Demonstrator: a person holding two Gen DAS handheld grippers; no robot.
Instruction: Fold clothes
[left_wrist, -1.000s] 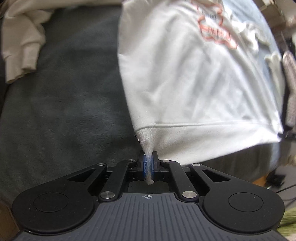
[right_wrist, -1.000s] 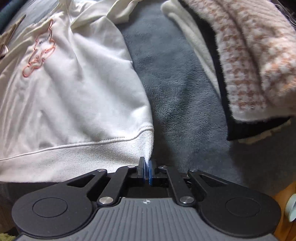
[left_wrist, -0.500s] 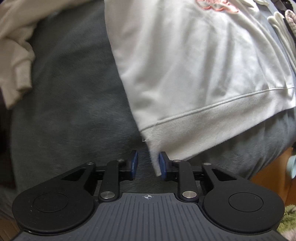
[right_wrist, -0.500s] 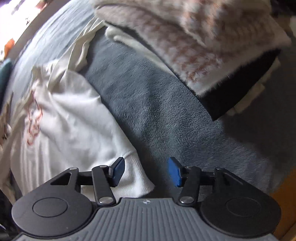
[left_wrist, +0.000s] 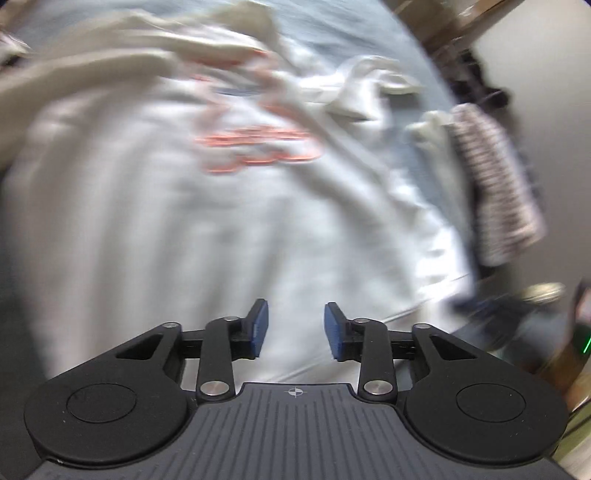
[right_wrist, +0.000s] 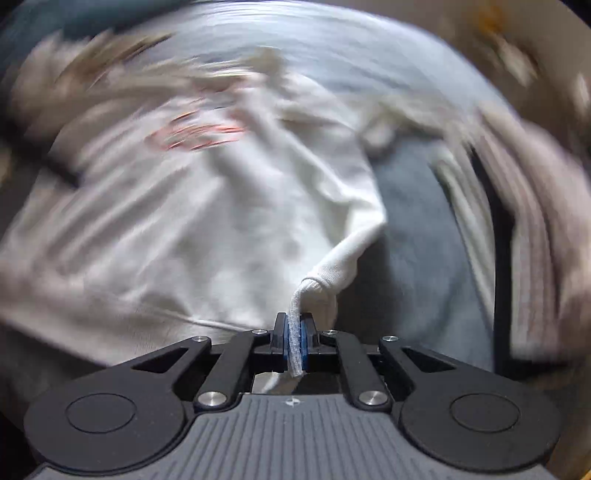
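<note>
Sweatshirt (right_wrist: 221, 229) hem corner sat pinched between the closing jaws of the right gripper (right_wrist: 294, 341), ribbing bunched just ahead of it. Left gripper (left_wrist: 295, 328) hung above the garment, jaws opening with nothing between them. Beyond both, the white body and orange print lay spread on the grey blanket (right_wrist: 417, 236). Judged step: regrasping the hem; next, the left needs its own corner.
</note>
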